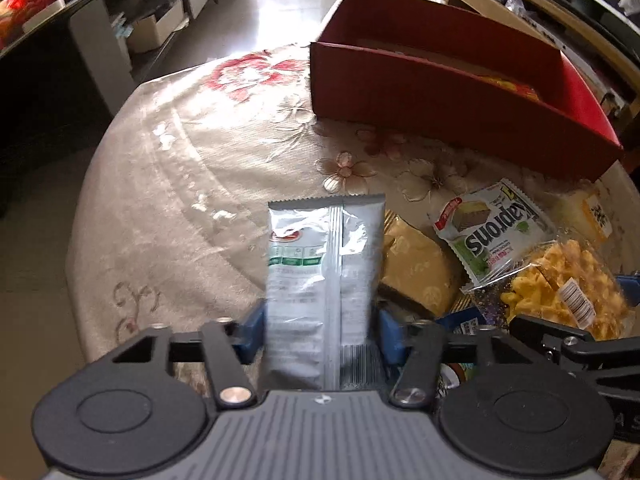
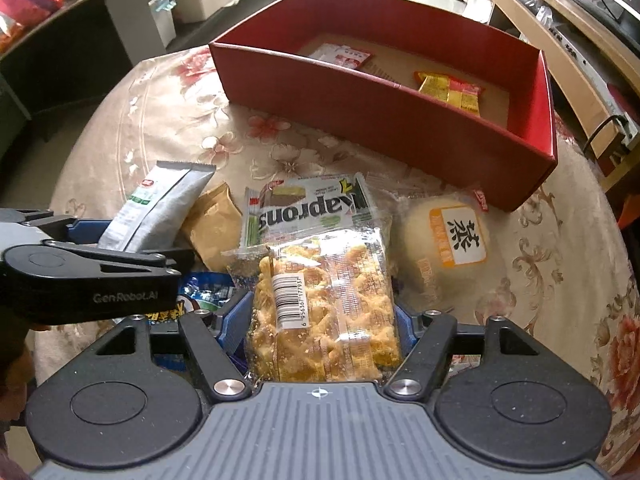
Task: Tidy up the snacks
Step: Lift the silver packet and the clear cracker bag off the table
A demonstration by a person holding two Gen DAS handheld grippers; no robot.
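Observation:
My left gripper (image 1: 320, 332) is shut on a silver snack packet (image 1: 324, 280), held above the table; the packet also shows in the right wrist view (image 2: 156, 212). My right gripper (image 2: 320, 328) is shut on a clear bag of yellow crispy snacks (image 2: 324, 304), seen in the left wrist view too (image 1: 568, 292). A green Kaprons wafer pack (image 2: 312, 212) lies just ahead of it. The red box (image 2: 360, 108) stands at the back with a red-white sachet (image 2: 340, 56) and a yellow-red packet (image 2: 448, 88) inside.
A round bun in a clear wrapper (image 2: 448, 248) lies right of the snack pile. A tan packet (image 2: 212, 224) and a blue wrapper (image 2: 204, 292) lie left of it. The floral tablecloth (image 1: 180, 184) covers a round table. Shelves and furniture stand around.

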